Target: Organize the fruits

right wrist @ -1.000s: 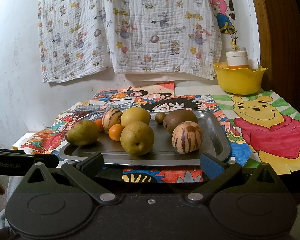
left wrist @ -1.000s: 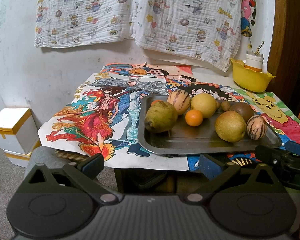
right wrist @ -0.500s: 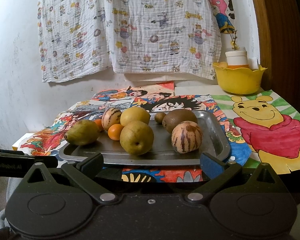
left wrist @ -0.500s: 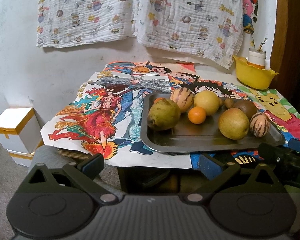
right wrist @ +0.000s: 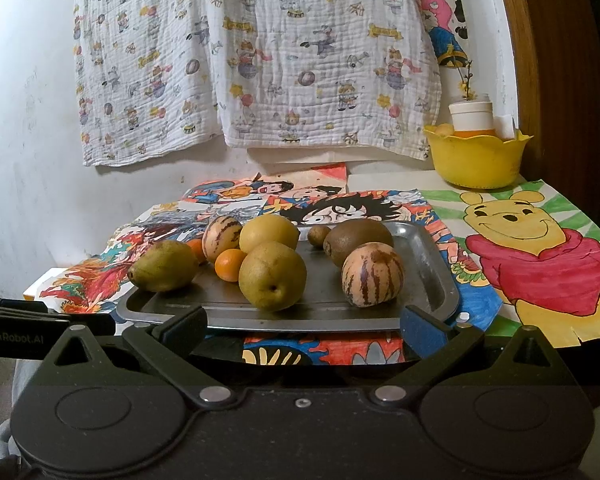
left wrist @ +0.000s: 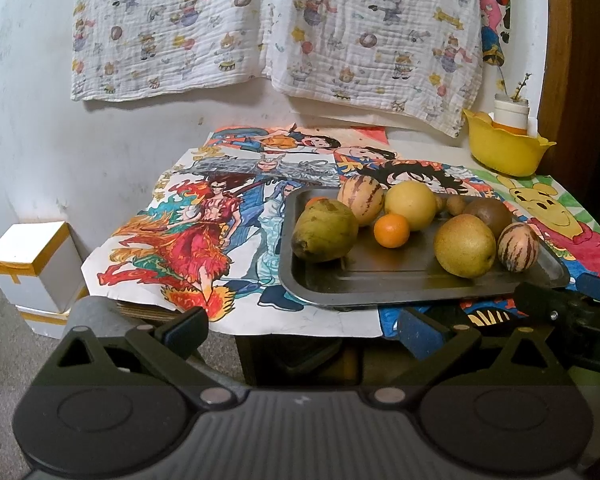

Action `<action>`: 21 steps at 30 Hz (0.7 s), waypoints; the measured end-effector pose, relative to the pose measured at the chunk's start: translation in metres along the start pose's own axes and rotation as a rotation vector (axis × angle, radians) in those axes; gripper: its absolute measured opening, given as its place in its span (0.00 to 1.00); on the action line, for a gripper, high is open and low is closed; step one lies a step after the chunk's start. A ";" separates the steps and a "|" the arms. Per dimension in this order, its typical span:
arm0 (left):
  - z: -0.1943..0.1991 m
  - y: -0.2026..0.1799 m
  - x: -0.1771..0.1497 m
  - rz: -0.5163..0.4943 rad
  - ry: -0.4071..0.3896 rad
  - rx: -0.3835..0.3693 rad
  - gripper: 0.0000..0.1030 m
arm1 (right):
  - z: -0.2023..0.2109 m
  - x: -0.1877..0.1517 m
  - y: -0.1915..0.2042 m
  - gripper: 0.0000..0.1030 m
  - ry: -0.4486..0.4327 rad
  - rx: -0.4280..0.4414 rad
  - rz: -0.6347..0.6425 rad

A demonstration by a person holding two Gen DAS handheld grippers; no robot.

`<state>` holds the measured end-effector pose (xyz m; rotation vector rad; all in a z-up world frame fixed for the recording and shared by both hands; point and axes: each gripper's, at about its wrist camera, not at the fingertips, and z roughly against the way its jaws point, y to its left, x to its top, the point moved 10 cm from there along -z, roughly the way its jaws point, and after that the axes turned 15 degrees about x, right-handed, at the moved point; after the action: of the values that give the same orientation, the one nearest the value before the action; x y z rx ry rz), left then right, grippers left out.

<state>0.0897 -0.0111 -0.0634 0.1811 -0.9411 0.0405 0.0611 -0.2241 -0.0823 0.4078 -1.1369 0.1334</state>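
Observation:
A metal tray [left wrist: 380, 286] [right wrist: 432, 280] on the table holds several fruits: a green pear [left wrist: 324, 231] [right wrist: 162, 266], a small orange [left wrist: 391, 231] [right wrist: 229, 265], a yellow round fruit [left wrist: 410, 205] [right wrist: 268, 232], a brown-yellow pear [left wrist: 464, 251] [right wrist: 272, 275], two striped melons [left wrist: 518, 247] [right wrist: 372, 274], and a kiwi [left wrist: 487, 213] [right wrist: 358, 236]. My left gripper [left wrist: 300, 328] is open and empty, below the table's front edge. My right gripper [right wrist: 302, 328] is open and empty, just in front of the tray's near rim.
A yellow bowl [left wrist: 504, 152] [right wrist: 476, 160] with a white jar stands at the table's back right. Cartoon drawings cover the table [left wrist: 204, 240] [right wrist: 540, 264]. A white box [left wrist: 32, 264] sits on the floor at left. A printed cloth hangs on the wall behind.
The left gripper view has shifted slightly left and closer to the table. The right gripper has barely moved. The fruits have not moved.

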 end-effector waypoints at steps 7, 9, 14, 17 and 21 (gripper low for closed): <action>0.000 0.000 0.000 0.002 -0.001 -0.001 1.00 | 0.000 0.000 0.000 0.99 0.002 0.002 0.001; 0.001 0.000 0.001 0.006 -0.003 -0.002 1.00 | 0.000 0.000 0.001 0.99 0.003 0.002 0.000; 0.002 0.001 0.002 0.020 -0.006 -0.022 1.00 | 0.000 0.001 0.001 0.99 0.002 0.003 0.001; 0.004 0.000 0.003 0.017 -0.011 -0.022 1.00 | 0.000 0.000 0.002 0.99 0.002 0.001 0.004; 0.004 0.000 0.002 0.018 -0.008 -0.019 1.00 | -0.001 0.000 0.004 0.99 0.003 0.003 0.004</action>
<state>0.0879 -0.0120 -0.0597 0.1559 -0.9504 0.0475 0.0606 -0.2203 -0.0814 0.4074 -1.1347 0.1394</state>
